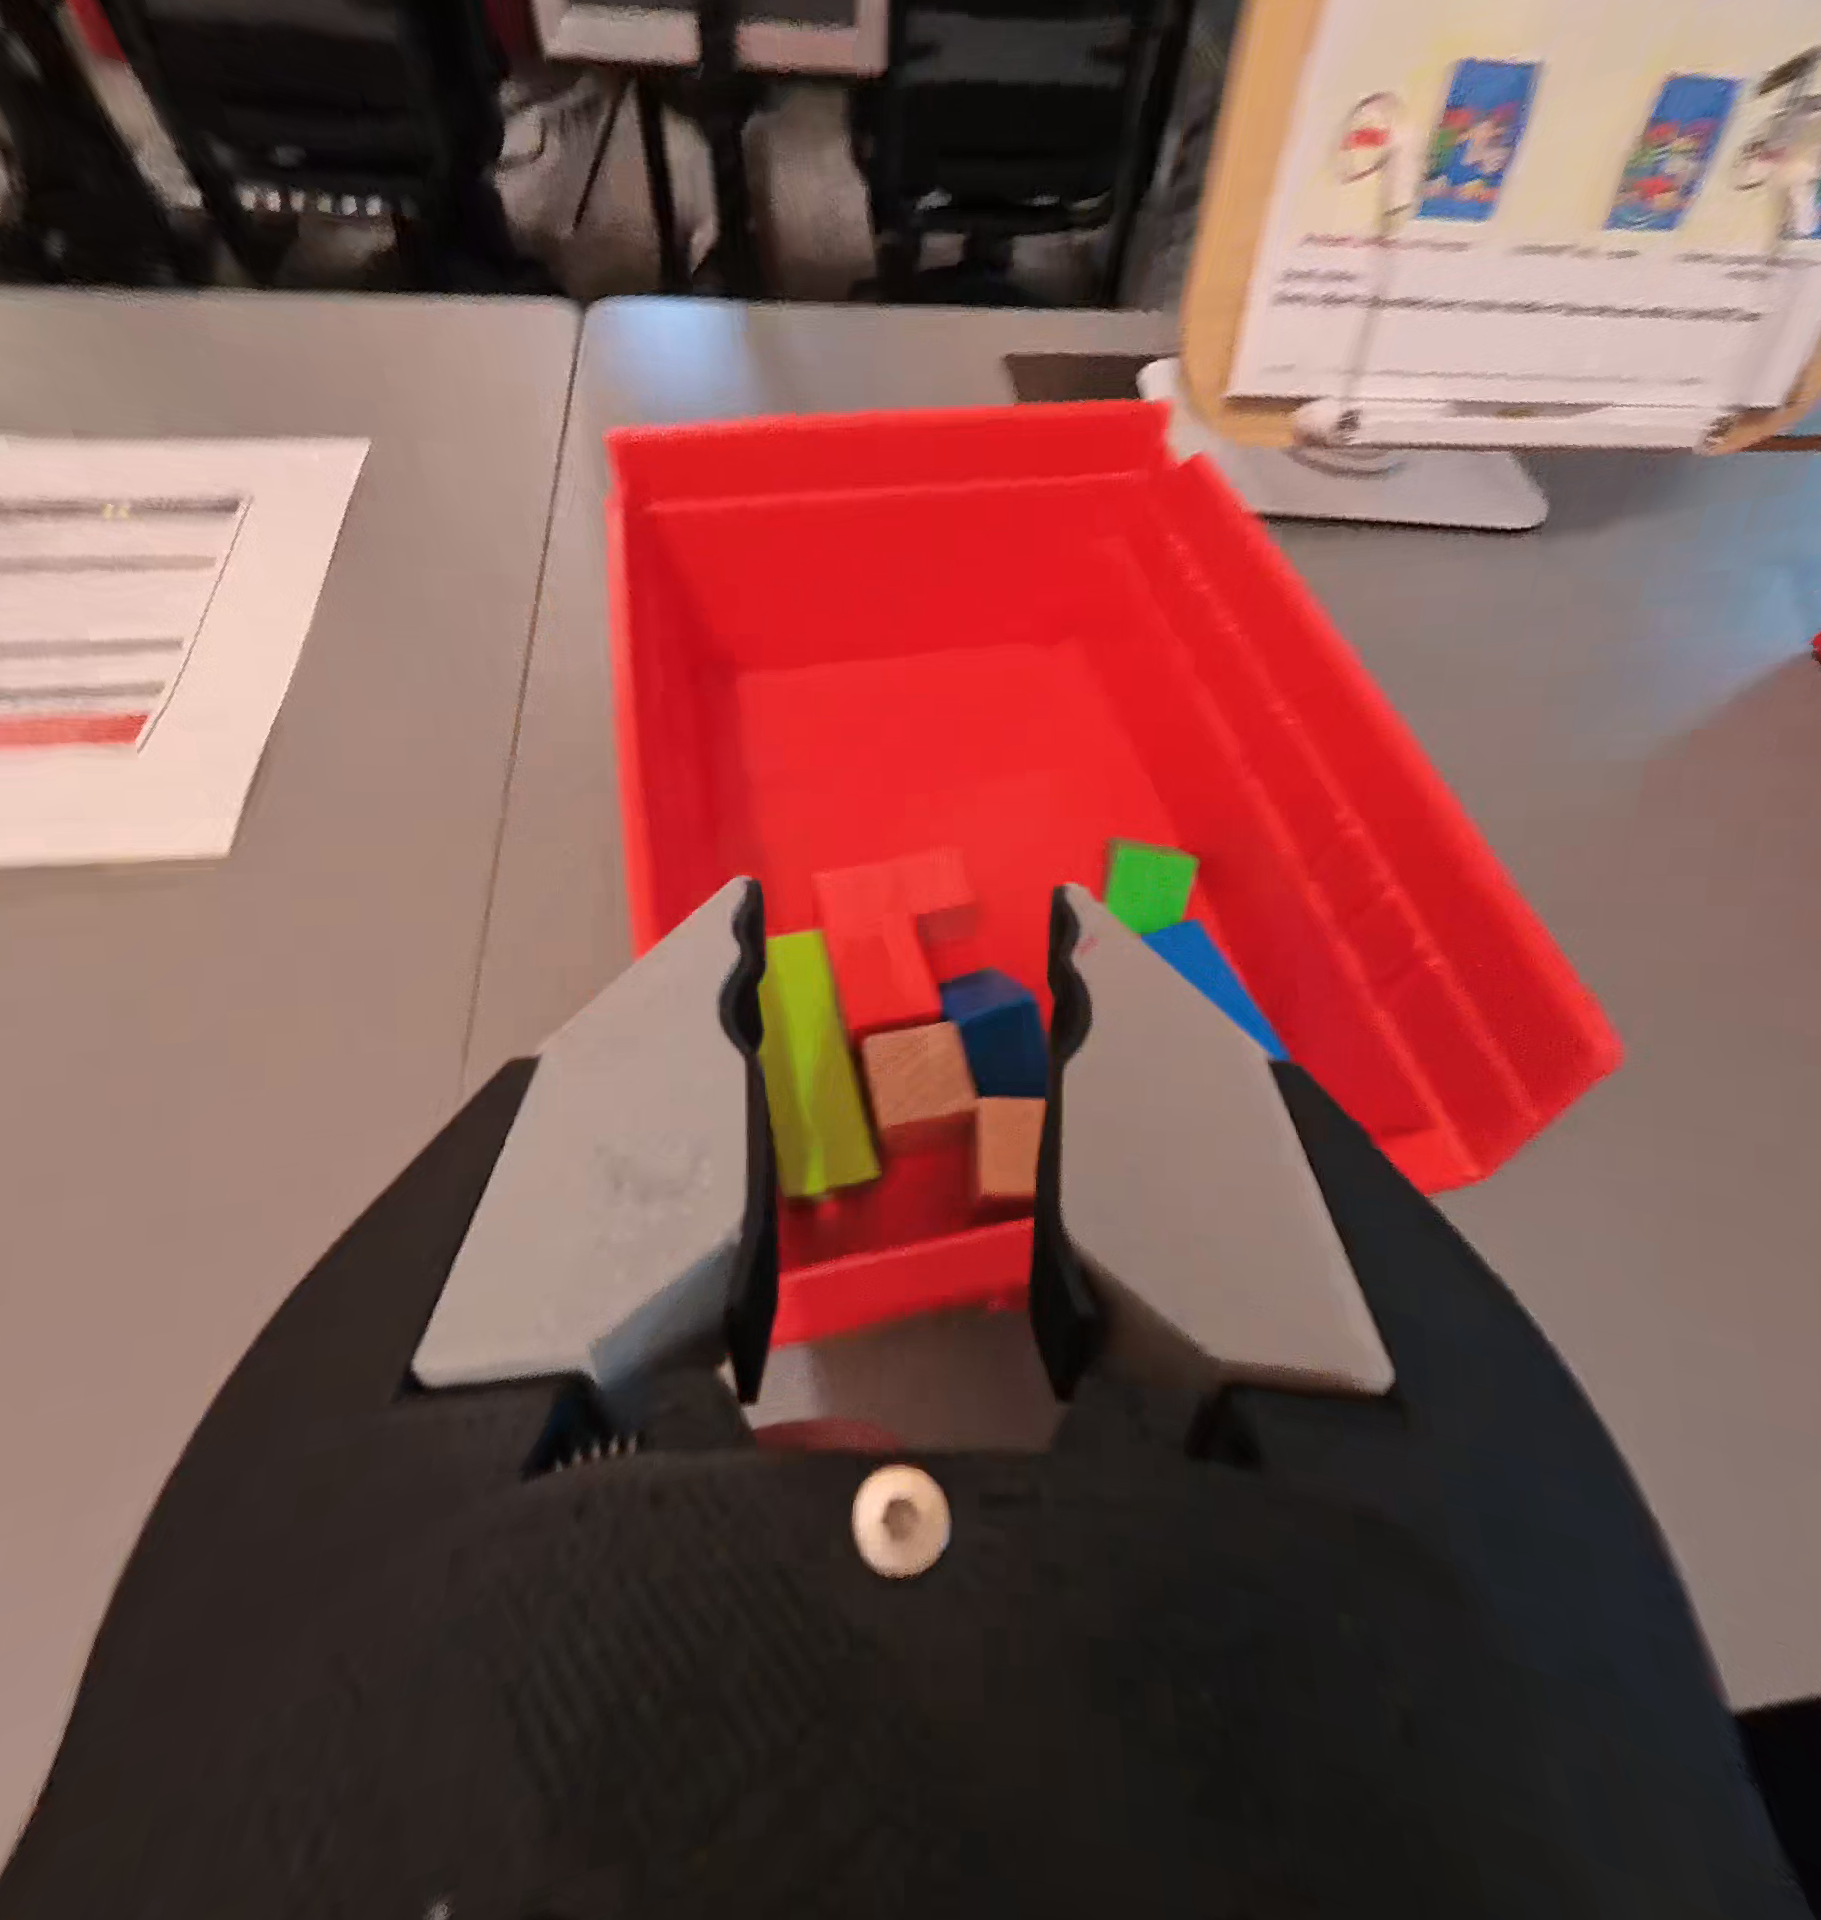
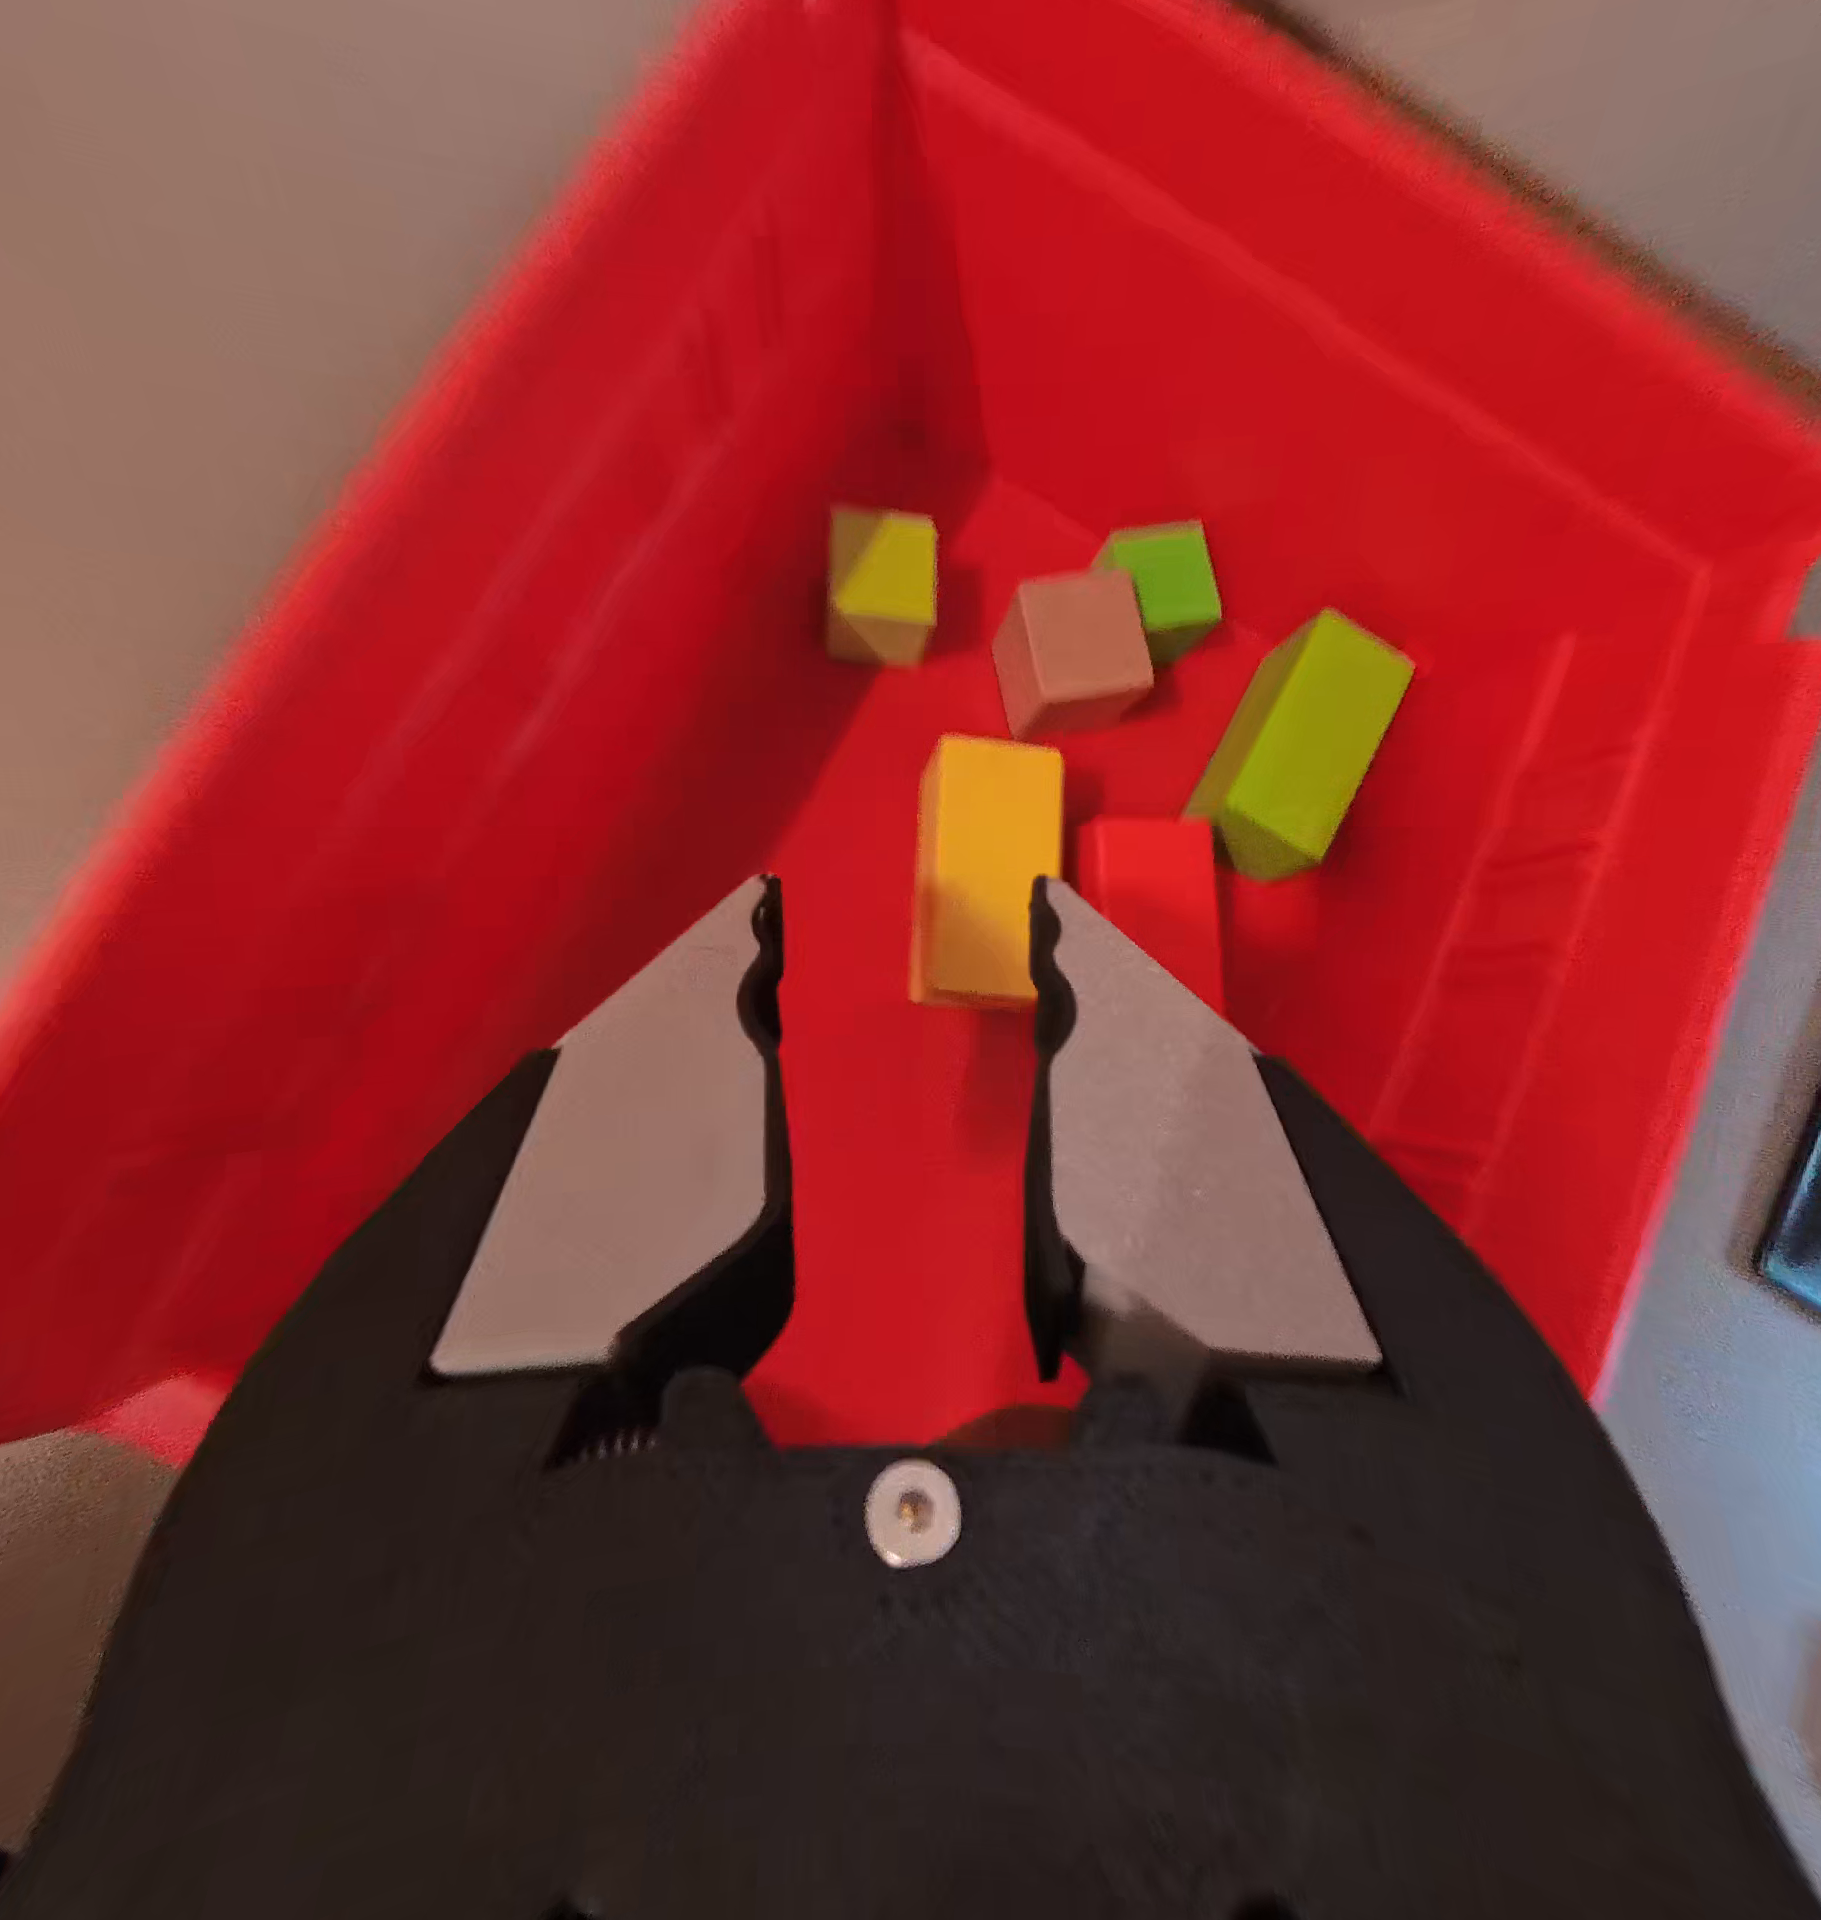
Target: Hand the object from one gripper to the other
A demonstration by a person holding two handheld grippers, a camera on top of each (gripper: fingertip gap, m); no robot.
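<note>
In the left wrist view my left gripper (image 1: 906, 899) is open and empty above the near end of a red bin (image 1: 885, 582). Below it lie a lime block (image 1: 812, 1070), a red L-shaped block (image 1: 885, 925), a dark blue block (image 1: 999, 1029), brown wooden blocks (image 1: 916, 1070), a green block (image 1: 1150, 883) and a blue block (image 1: 1212, 982). In the right wrist view my right gripper (image 2: 904, 885) is open and empty above a red bin (image 2: 573, 623). A yellow block (image 2: 984, 862) lies on the bin floor just beyond the right fingertip, not gripped.
The right view's bin also holds a red block (image 2: 1150, 883), a long lime block (image 2: 1301, 743), a brown cube (image 2: 1072, 649), a green cube (image 2: 1166, 577) and an olive-lime block (image 2: 885, 587). On the grey table (image 1: 262, 1039) lie a printed sheet (image 1: 106, 644) and a stand with a picture sheet (image 1: 1508, 208). My right fingertips sit around 60 centimeters from my left ones.
</note>
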